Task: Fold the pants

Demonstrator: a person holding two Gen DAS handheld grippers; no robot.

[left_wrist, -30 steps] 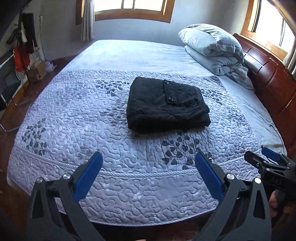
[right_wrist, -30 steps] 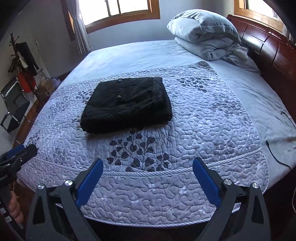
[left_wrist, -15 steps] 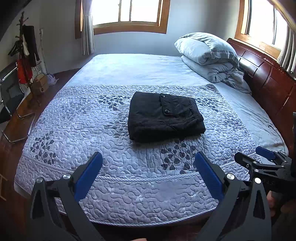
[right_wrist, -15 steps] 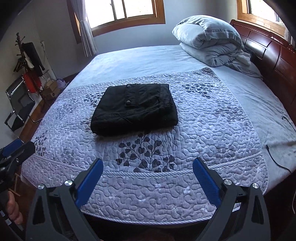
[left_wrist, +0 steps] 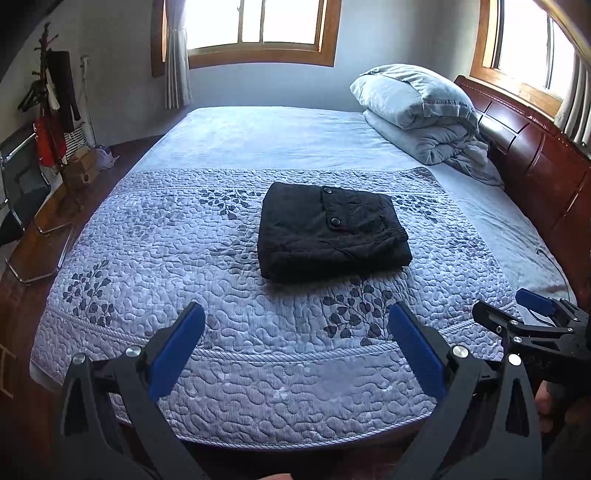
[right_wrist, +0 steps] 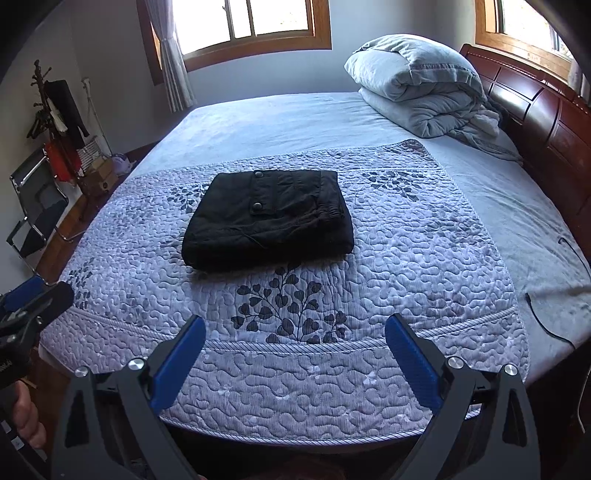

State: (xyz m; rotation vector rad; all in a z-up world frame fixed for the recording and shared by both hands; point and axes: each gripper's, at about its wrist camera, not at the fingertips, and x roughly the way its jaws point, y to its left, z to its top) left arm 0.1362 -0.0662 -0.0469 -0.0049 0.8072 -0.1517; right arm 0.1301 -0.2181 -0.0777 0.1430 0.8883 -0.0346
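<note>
On quilted lilac bedspread (left_wrist: 155, 258): black pants folded into a compact rectangle (left_wrist: 328, 236), task apparently complete.
Left tool (left_wrist: 295, 350) and right tool (right_wrist: 293, 354) released, empty, at 6 o'clock, clear of pants.

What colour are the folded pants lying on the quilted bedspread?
Black; the folded pants show best in the right wrist view.

This is a bedroom in a home. A wide bed (left_wrist: 258, 140) fills the room, spread with a quilted lilac coverlet (left_wrist: 207, 266) stitched with leaf patterns. At 2 o'clock a rolled pale-blue duvet (left_wrist: 417, 107) lies against a dark polished wooden headboard (left_wrist: 535, 162). At 12 o'clock a wood-framed window (left_wrist: 258, 33) with a curtain (left_wrist: 177, 66) lets in daylight; another window (left_wrist: 524, 48) sits above the headboard. At 9 o'clock a coat stand (left_wrist: 51, 96) hung with clothes and a metal-framed chair (left_wrist: 18, 192) stand on the wooden floor (left_wrist: 22, 280).
</note>
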